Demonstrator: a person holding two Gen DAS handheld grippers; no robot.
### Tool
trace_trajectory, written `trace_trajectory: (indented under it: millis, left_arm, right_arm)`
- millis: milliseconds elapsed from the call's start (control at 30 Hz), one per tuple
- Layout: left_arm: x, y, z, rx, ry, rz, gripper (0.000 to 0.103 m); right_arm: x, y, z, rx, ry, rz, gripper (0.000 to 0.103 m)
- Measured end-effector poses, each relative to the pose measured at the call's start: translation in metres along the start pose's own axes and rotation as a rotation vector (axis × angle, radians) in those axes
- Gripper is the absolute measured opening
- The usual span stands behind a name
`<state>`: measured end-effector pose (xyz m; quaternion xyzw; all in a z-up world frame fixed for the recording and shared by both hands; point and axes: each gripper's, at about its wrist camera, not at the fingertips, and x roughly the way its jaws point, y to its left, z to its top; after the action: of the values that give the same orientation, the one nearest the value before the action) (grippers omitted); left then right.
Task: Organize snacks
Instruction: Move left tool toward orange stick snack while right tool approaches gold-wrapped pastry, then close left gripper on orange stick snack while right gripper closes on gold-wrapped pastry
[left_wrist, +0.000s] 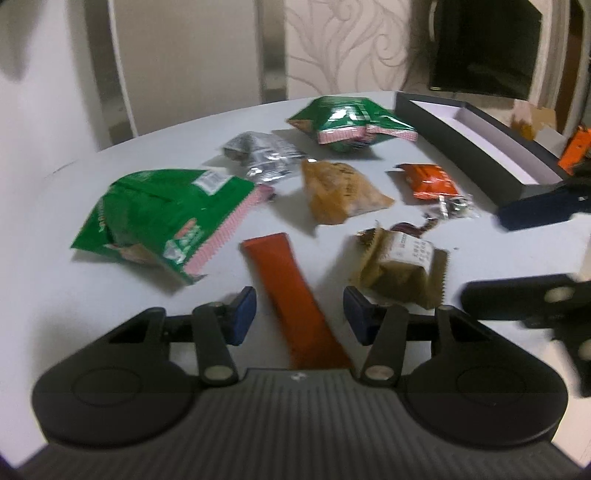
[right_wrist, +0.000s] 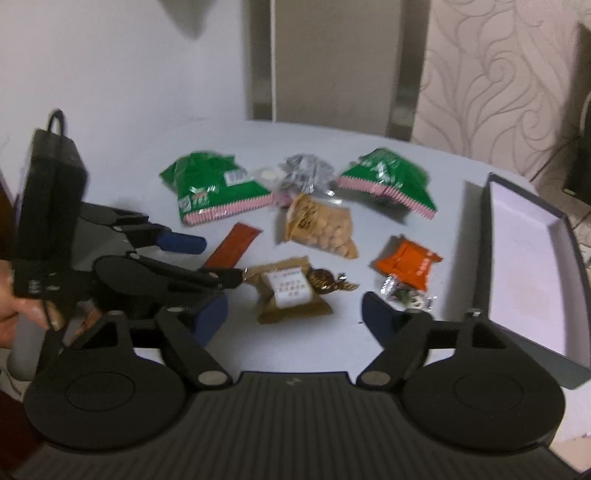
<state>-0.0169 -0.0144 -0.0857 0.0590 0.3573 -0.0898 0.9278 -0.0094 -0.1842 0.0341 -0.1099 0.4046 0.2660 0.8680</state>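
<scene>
Snacks lie scattered on a white table (left_wrist: 48, 280). My left gripper (left_wrist: 299, 314) is open, its blue pads on either side of a long red-orange stick pack (left_wrist: 291, 291), not touching it; the pack also shows in the right wrist view (right_wrist: 232, 245). My right gripper (right_wrist: 295, 317) is open and empty above the table, just short of a brown paper snack pack (right_wrist: 291, 291). Two green bags (left_wrist: 155, 218) (left_wrist: 351, 122), a silver pack (left_wrist: 262, 155), a clear bag of round crackers (right_wrist: 321, 229), an orange packet (right_wrist: 410, 266) and small wrapped candies (right_wrist: 402, 295) lie around.
A long open black box (right_wrist: 524, 243) with a white inside lies on the table's right side; it shows in the left wrist view (left_wrist: 480, 136) too. A wall and patterned wallpaper stand behind the table. A hand (right_wrist: 14, 310) holds the left gripper at the left.
</scene>
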Motion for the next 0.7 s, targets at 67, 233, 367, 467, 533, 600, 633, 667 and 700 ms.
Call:
trace_trajectory:
  millis: [67, 233, 367, 467, 533, 600, 633, 667, 700]
  left_arm:
    - [0.006, -0.002, 0.005, 0.015, 0.0, 0.001, 0.055]
    - [0.02, 0.008, 0.018, -0.004, 0.003, 0.014, 0.057]
    - [0.025, 0.02, 0.02, -0.031, 0.002, 0.037, 0.057]
    - [0.026, 0.034, 0.02, -0.046, -0.001, 0.054, 0.057]
    - [0.026, 0.042, 0.02, -0.062, 0.003, 0.066, 0.057]
    - [0.025, 0.049, 0.019, -0.081, 0.004, 0.079, 0.056]
    - [0.025, 0.049, 0.018, -0.076, 0.004, 0.079, 0.056]
    - [0.024, 0.049, 0.018, -0.074, 0.005, 0.079, 0.056]
    - [0.022, 0.049, 0.017, -0.076, 0.008, 0.077, 0.057]
  right_arm:
    - [0.01, 0.002, 0.0, -0.014, 0.025, 0.003, 0.072]
    - [0.026, -0.008, 0.006, 0.009, 0.042, 0.007, 0.069]
    - [0.031, -0.011, 0.011, 0.018, 0.054, 0.022, 0.069]
    - [0.031, -0.005, 0.01, 0.02, 0.056, 0.037, 0.069]
    - [0.029, 0.001, 0.01, 0.03, 0.043, 0.055, 0.069]
    - [0.03, 0.008, 0.012, 0.016, 0.036, 0.068, 0.069]
    - [0.032, 0.011, 0.013, -0.001, 0.037, 0.067, 0.069]
    - [0.034, 0.014, 0.015, -0.015, 0.041, 0.063, 0.069]
    - [0.038, 0.015, 0.016, -0.025, 0.046, 0.057, 0.069]
